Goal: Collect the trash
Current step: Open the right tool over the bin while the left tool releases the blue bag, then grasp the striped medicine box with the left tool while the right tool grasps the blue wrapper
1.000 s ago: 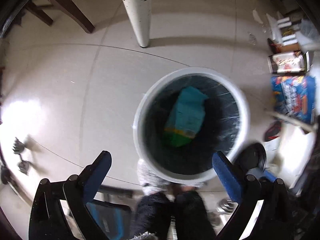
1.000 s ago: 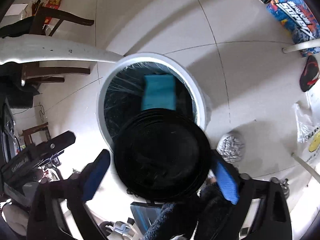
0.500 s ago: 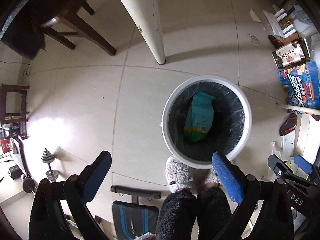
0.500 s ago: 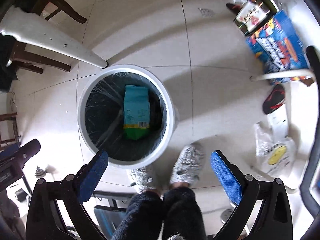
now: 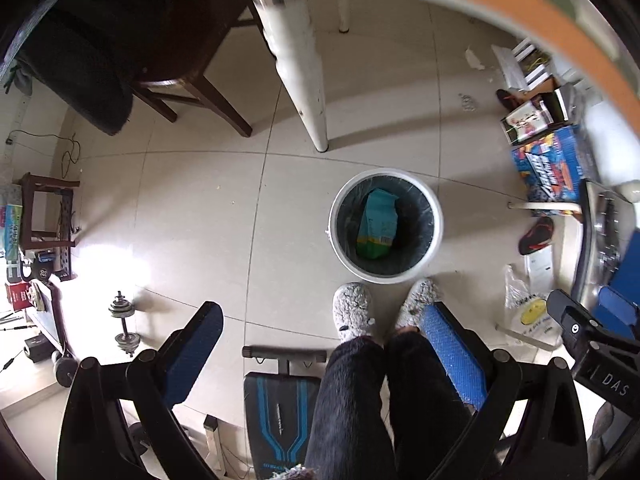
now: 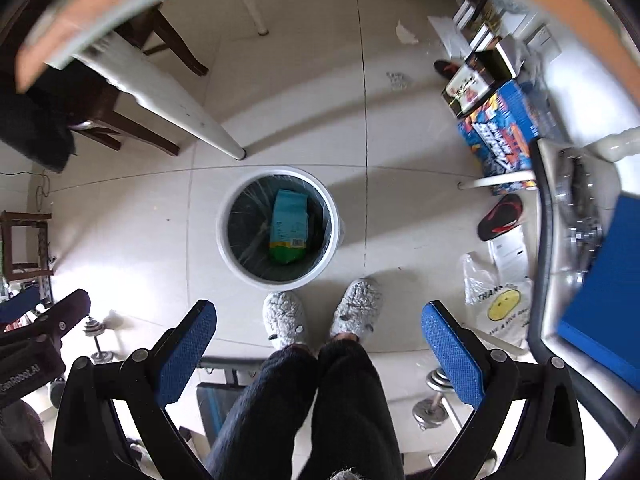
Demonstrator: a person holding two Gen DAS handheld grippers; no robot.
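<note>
Height is what has changed: a second ago I had both grippers low over the bin (image 5: 386,225), the right one carrying a round black piece over its mouth, and now both views look down on it from well above, with the worktop's orange edge (image 5: 520,8) curving across the top of each. My left gripper (image 5: 322,354) and right gripper (image 6: 318,344) both have their blue pads spread wide with nothing between them. A teal and green packet (image 6: 289,232) lies inside the lined bin, which stands on the floor just ahead of the person's grey slippers (image 6: 356,307). I cannot see the black piece in the bin. I judge that drop finished, so the next move is up to the worktop for more trash.
</note>
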